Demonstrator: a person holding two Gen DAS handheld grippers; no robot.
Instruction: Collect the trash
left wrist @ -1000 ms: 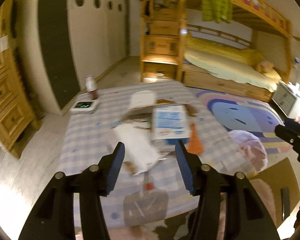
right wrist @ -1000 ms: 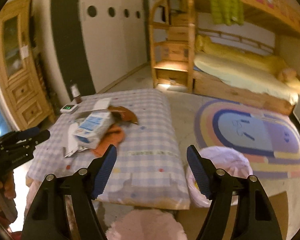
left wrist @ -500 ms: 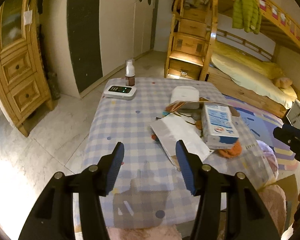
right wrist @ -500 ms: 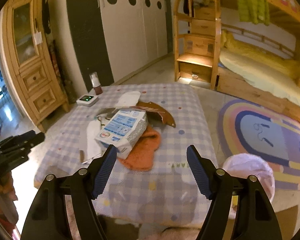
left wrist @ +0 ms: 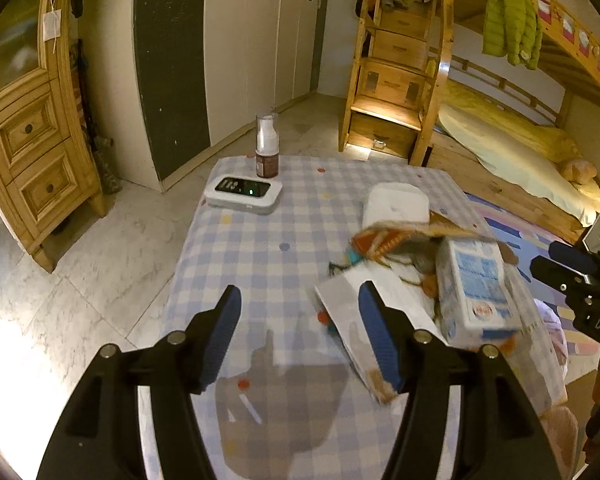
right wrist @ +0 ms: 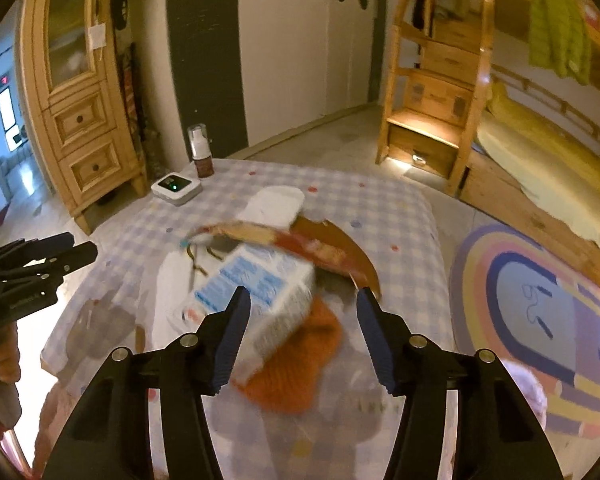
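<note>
A pile of trash lies on the checked tablecloth: a blue-and-white carton, a white paper bag, a brown and orange wrapper and an orange cloth. My left gripper hovers over bare cloth just left of the pile, its jaws opening with nothing between them. My right gripper hangs above the carton and the orange cloth, its jaws closing, the pads touching nothing. Each gripper also shows at the edge of the other's view: right gripper, left gripper.
A brown pump bottle and a white device with a lit screen stand at the table's far left corner. A white pad lies behind the pile. A lined bin sits on the floor at the right, by a colourful rug. Beyond are a wooden cabinet and a bunk bed.
Both grippers have swung leftward and sunk a little; the pile now sits right of the left gripper and under the right one. The right jaws have narrowed, the left widened slightly.
</note>
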